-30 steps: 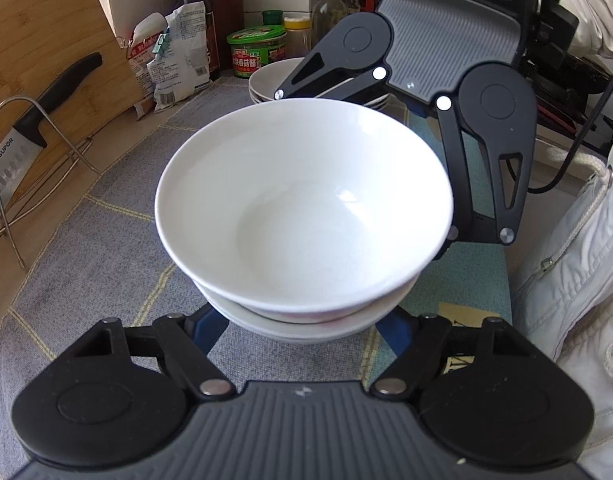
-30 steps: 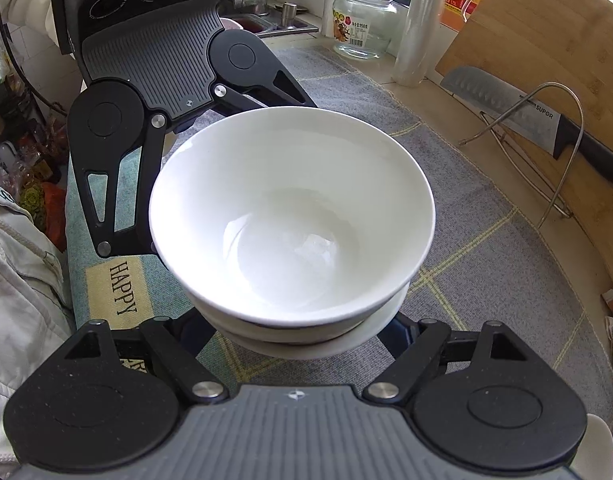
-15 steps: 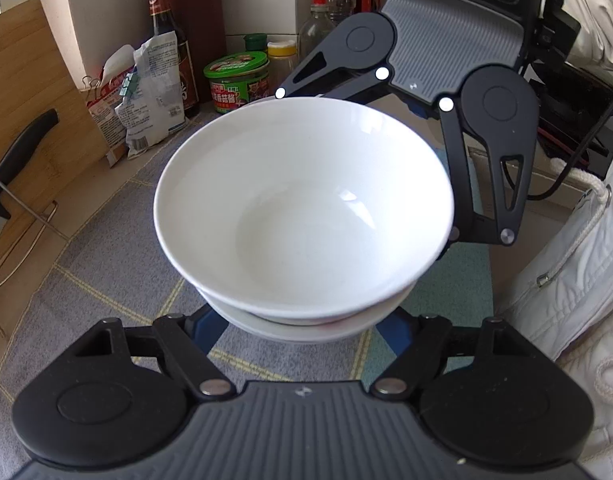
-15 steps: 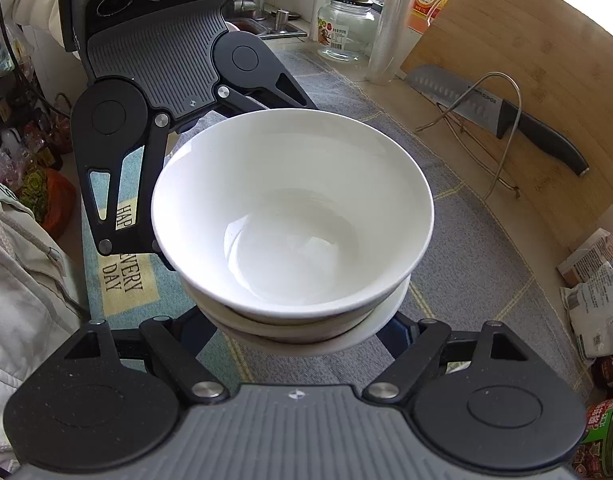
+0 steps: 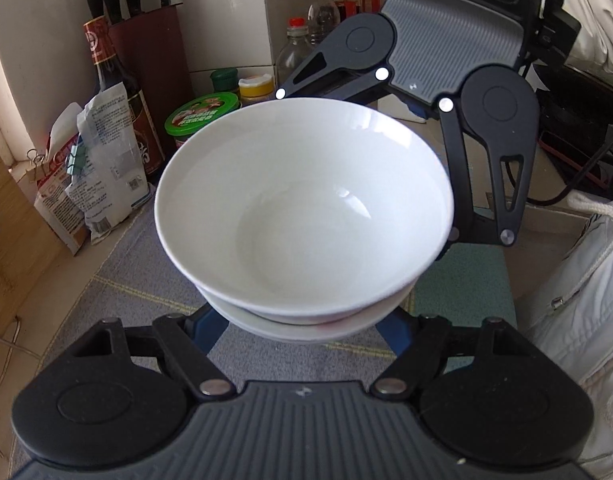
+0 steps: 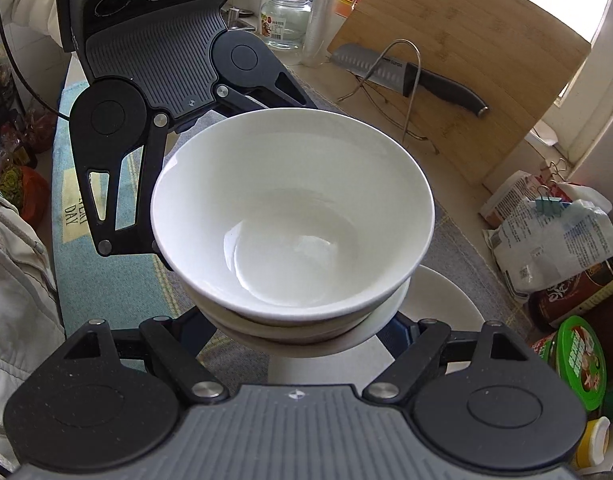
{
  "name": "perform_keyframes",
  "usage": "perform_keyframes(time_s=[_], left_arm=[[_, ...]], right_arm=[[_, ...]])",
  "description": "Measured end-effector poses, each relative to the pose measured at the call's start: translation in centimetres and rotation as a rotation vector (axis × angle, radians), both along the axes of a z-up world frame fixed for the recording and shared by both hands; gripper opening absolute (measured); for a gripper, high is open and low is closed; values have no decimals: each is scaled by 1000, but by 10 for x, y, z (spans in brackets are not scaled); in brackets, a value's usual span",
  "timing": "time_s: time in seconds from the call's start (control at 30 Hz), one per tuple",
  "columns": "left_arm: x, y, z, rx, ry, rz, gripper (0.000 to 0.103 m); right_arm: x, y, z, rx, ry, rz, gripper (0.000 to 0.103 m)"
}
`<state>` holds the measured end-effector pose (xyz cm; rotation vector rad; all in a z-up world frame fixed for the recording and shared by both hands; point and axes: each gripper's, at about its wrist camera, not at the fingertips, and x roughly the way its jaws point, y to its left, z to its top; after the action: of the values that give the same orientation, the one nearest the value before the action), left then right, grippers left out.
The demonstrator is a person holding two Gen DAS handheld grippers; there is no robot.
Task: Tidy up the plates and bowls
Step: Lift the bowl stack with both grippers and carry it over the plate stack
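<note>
A stack of white bowls is held in the air between my two grippers, which face each other. My left gripper grips the stack from one side, my right gripper from the other; the blue fingers press the lower bowl's sides. The stack also shows in the right wrist view. Below it, in the right wrist view, lies a stack of white plates on the grey mat. The fingertips are hidden under the bowls.
Sauce bottle, knife block, food bags, a green-lidded tub and jars stand at the counter's back. A cutting board with a knife on a wire rack leans by the wall. A person's white jacket is alongside.
Both grippers have carried the bowl stack along the counter toward the bottles and tub. The plate stack now lies under the bowls in the right wrist view; the knife rack has fallen behind.
</note>
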<state>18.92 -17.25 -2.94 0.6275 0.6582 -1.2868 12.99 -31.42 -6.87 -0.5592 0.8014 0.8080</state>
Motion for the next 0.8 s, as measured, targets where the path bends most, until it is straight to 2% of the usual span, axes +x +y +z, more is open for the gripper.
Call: perform_keyframes(time_s=[0.3, 0.47, 0.8], left_arm=[[17, -45, -12, -4, -15, -56, 79], [25, -66, -24, 12, -7, -65, 79], [32, -81, -38, 45, 10, -64, 79]], right_arm=[[4, -42, -9, -28, -15, -63, 88], [15, -55, -24, -36, 2, -82, 88], [26, -70, -39, -27, 34, -90, 88]])
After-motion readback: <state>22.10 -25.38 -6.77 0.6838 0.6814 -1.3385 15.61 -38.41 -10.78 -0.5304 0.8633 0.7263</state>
